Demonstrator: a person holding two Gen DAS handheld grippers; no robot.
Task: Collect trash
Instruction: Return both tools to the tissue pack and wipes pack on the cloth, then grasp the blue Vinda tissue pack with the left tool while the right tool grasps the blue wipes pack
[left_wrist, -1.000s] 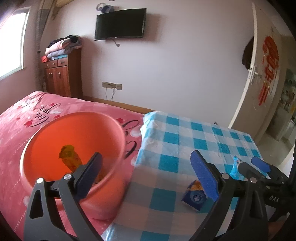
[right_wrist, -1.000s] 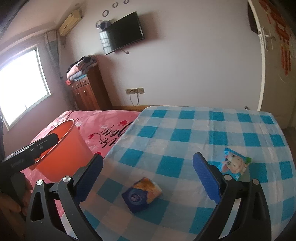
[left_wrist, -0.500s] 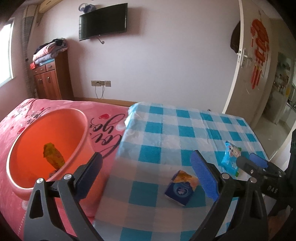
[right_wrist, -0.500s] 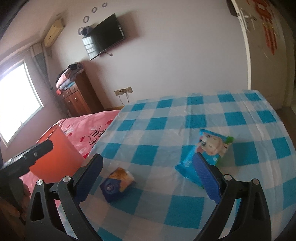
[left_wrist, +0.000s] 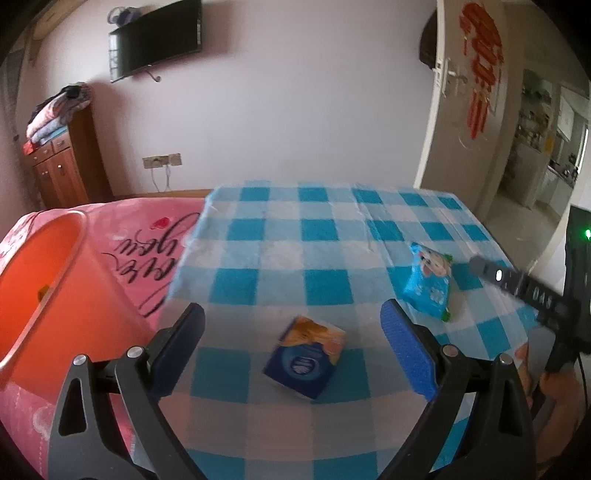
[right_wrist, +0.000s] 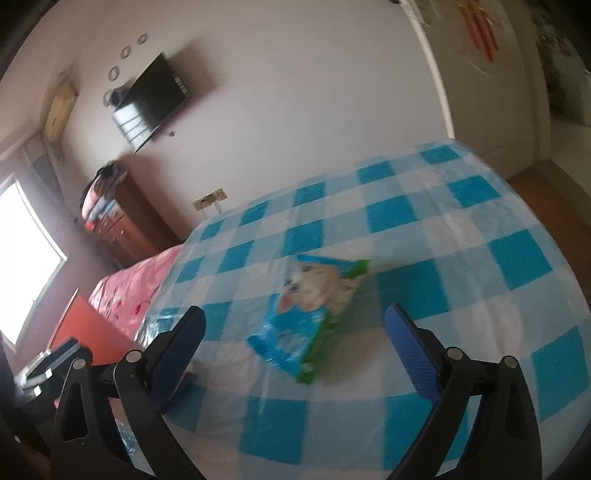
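left gripper (left_wrist: 291, 332): jaws wide apart, holding nothing, hovering over the near part of the checked cloth (left_wrist: 325, 229). a small blue-and-orange box (left_wrist: 304, 356) lies on the cloth between its fingers, touching neither. right of it and farther back, a blue snack bag (left_wrist: 428, 286) lies flat on the cloth, well apart from the box. orange bin (left_wrist: 40, 295) stands at the left on the pink bedspread (left_wrist: 147, 229), beside the cloth's left edge; a small yellowish scrap shows inside it.

right gripper (right_wrist: 293, 332): jaws wide apart, nothing held. the bag (right_wrist: 314, 302) lies in line between its fingers, just ahead of the tips, untouched; view blurred. bin edge (right_wrist: 81, 325) far left.

beyond: wall with tv (left_wrist: 157, 38), wooden cabinet (left_wrist: 62, 166) with folded clothes, open door (left_wrist: 465, 92) at right.
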